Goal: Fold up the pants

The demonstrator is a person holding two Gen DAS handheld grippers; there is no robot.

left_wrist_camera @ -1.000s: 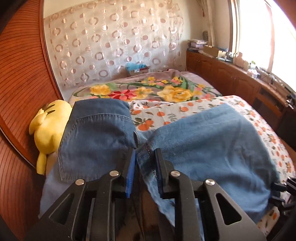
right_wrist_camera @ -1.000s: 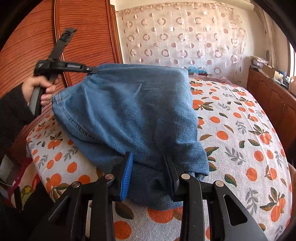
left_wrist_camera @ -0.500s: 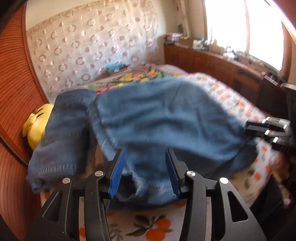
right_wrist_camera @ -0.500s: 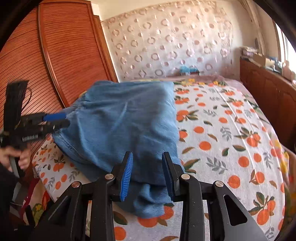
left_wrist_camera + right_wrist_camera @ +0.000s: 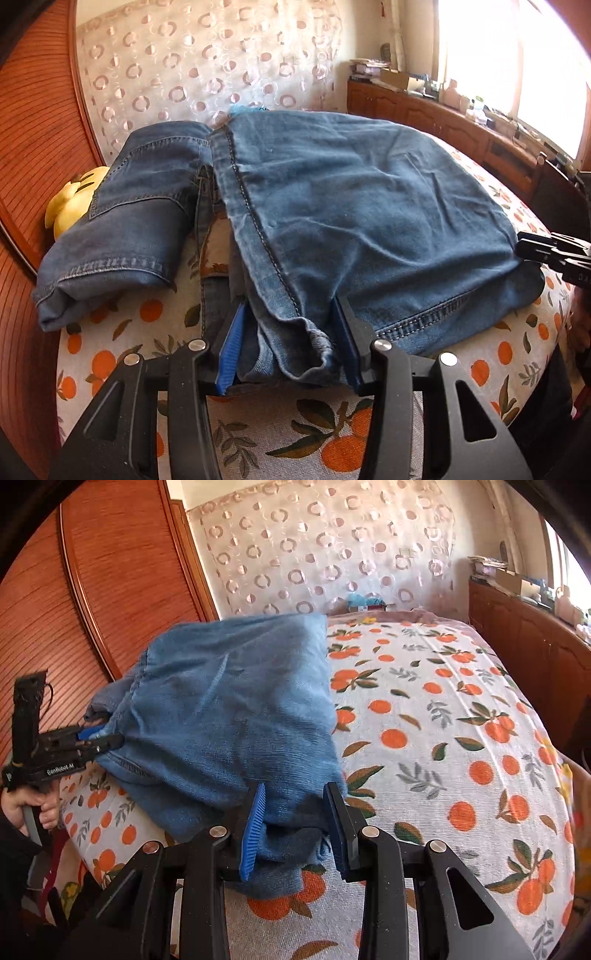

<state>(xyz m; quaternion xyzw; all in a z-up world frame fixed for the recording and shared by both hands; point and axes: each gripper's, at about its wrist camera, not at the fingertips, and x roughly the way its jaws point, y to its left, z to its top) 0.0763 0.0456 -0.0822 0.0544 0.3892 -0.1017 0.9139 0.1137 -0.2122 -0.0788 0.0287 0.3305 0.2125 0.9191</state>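
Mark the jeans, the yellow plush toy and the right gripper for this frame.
jeans (image 5: 369,206): left wrist view, on the broad folded denim panel.
yellow plush toy (image 5: 70,199): left wrist view, on its visible body beside the wooden headboard.
right gripper (image 5: 295,829): right wrist view, midway between its fingertips, denim bunched there.

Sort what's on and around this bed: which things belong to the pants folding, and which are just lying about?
In the job: jeans, left gripper, right gripper.

Lying about: second pair of folded jeans, yellow plush toy, cluttered wooden sideboard, orange-print bedspread.
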